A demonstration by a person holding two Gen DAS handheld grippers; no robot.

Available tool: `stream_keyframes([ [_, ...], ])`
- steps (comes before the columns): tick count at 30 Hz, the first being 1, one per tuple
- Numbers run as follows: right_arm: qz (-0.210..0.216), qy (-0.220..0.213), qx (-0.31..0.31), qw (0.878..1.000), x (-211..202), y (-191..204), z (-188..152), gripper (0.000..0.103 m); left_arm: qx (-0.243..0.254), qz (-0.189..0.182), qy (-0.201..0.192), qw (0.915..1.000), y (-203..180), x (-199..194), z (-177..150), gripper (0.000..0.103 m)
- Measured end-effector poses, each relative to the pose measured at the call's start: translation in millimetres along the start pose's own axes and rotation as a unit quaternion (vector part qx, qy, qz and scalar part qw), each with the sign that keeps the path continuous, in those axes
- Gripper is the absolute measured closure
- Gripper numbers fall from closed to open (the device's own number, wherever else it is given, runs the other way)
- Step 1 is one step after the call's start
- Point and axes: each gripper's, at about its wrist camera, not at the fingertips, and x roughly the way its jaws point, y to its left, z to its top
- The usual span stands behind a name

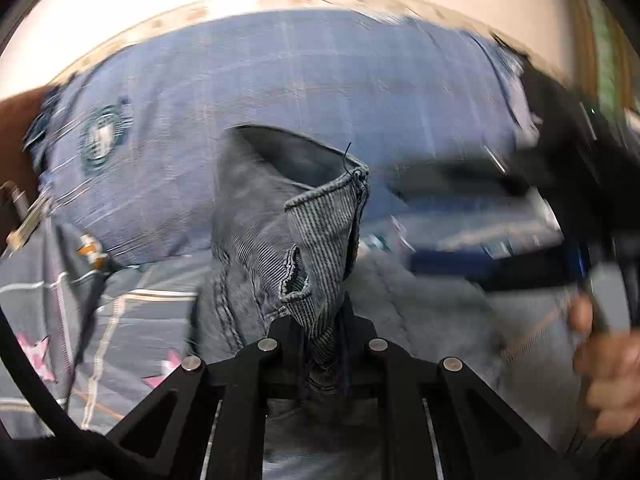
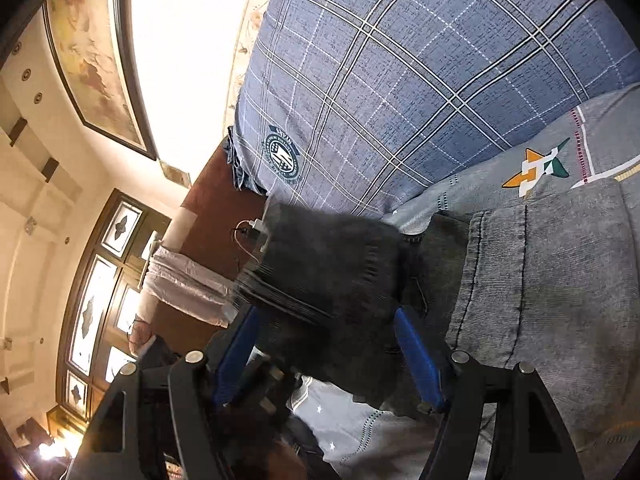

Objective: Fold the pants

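Observation:
The grey denim pants [image 1: 256, 236] hang and bunch in front of my left gripper [image 1: 326, 332], which is shut on a fold of the hem or waistband edge [image 1: 324, 240]. In the right wrist view the pants [image 2: 552, 280] lie on the bed at the right, with a stitched hem. A dark blurred fold of them [image 2: 332, 264] sits between the blue fingers [image 2: 420, 360] of my right gripper [image 2: 328, 344], whose jaws stand wide apart. The right gripper also shows, blurred, at the right of the left wrist view [image 1: 560, 216].
A blue plaid pillow [image 2: 400, 80] lies behind the pants on a grey patterned bedsheet [image 2: 532, 168]. A dark wooden headboard or nightstand [image 2: 212, 216], a cable, a window and a framed picture are at the left. A hand [image 1: 604, 368] holds the right gripper.

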Motion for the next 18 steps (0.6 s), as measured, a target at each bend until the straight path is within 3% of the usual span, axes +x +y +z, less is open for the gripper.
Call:
stream_keyframes([
  [3, 0.015, 0.009, 0.013, 1.0, 1, -13, 7, 0.03, 0.053, -0.004, 0.016, 0.9985, -29, 13, -14, 0.09],
  [7, -0.036, 0.026, 0.046, 0.998, 7, -38, 11, 0.029, 0.108, 0.016, 0.011, 0.994, -52, 17, -23, 0.09],
  [9, -0.107, 0.034, 0.043, 0.993, 11, -44, 12, 0.046, 0.124, 0.02, 0.005, 0.9921, -54, 14, -20, 0.09],
  [10, -0.134, 0.035, 0.042, 0.989, 11, -46, 12, 0.072, 0.131, 0.024, -0.002, 0.991, -55, 10, -16, 0.09],
  [11, -0.127, 0.038, 0.049, 0.99, 11, -48, 11, 0.079, 0.135, 0.025, -0.007, 0.9905, -56, 8, -15, 0.09],
  [13, -0.117, 0.026, 0.045, 0.992, 1, -44, 13, 0.086, 0.141, 0.016, -0.025, 0.9895, -60, -3, -3, 0.09],
  [18, -0.105, -0.024, -0.01, 0.994, -45, -12, 15, 0.087, 0.18, 0.001, -0.054, 0.9823, -88, -16, 10, 0.09],
])
